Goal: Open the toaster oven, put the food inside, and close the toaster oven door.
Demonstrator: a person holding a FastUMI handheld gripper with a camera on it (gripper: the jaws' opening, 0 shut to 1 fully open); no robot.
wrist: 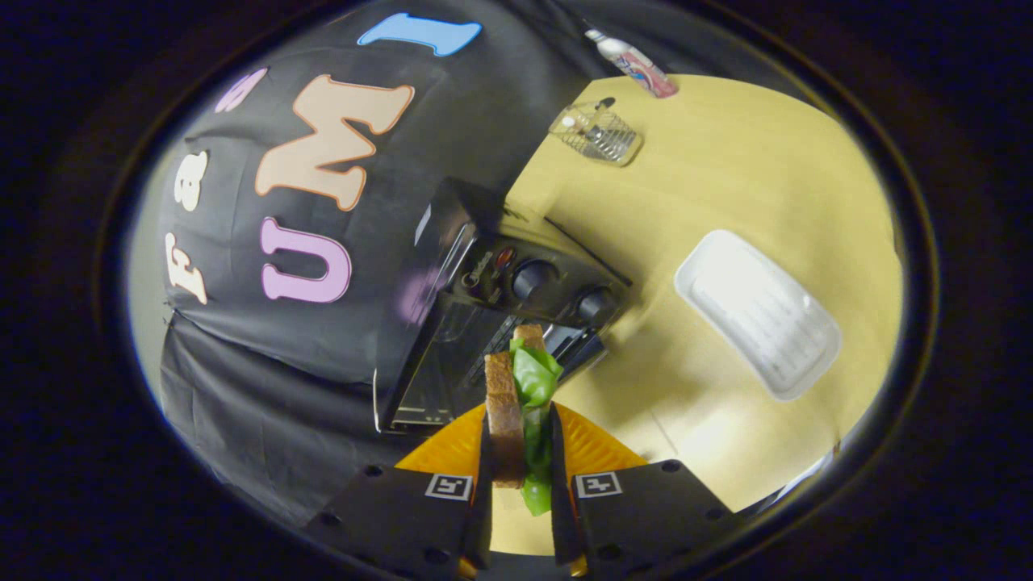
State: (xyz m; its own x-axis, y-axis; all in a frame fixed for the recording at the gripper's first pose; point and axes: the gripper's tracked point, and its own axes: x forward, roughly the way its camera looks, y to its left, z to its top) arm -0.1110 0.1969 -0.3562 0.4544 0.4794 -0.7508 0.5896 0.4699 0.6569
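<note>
Gripper (520,484) at the bottom centre of the frame is closed on the sandwich (516,403), its two fingers pressing one on each side so that only a narrow gap, filled by the food, stands between them. That sandwich is a slab of brown bread with green lettuce beside it, held on edge. Its long axis runs straight ahead along the fingers, from between them up toward the middle of the frame, and its far end points at the toaster oven (500,315).

Under the fingers and the near half of the sandwich lies an orange plate (593,448), its ribbed rim showing on both sides of the fingers. The sandwich looks lifted off it, though I cannot tell how far.

Just beyond the sandwich's tip the toaster oven sits tilted in the frame, with its two round knobs (533,278) at centre and its door (440,379) down to the lower left of them. The door seems to be open, with a wire rack visible behind the sandwich, but the dark surfaces make this hard to judge.

To the right the yellow table (726,169) is mostly bare, giving open room on that side. A white tray (759,311) lies at right of centre, well apart from the oven. Farther off, at the upper right, stand a small wire basket (597,133) and, past it at the table's far edge, a lying bottle (633,64).
</note>
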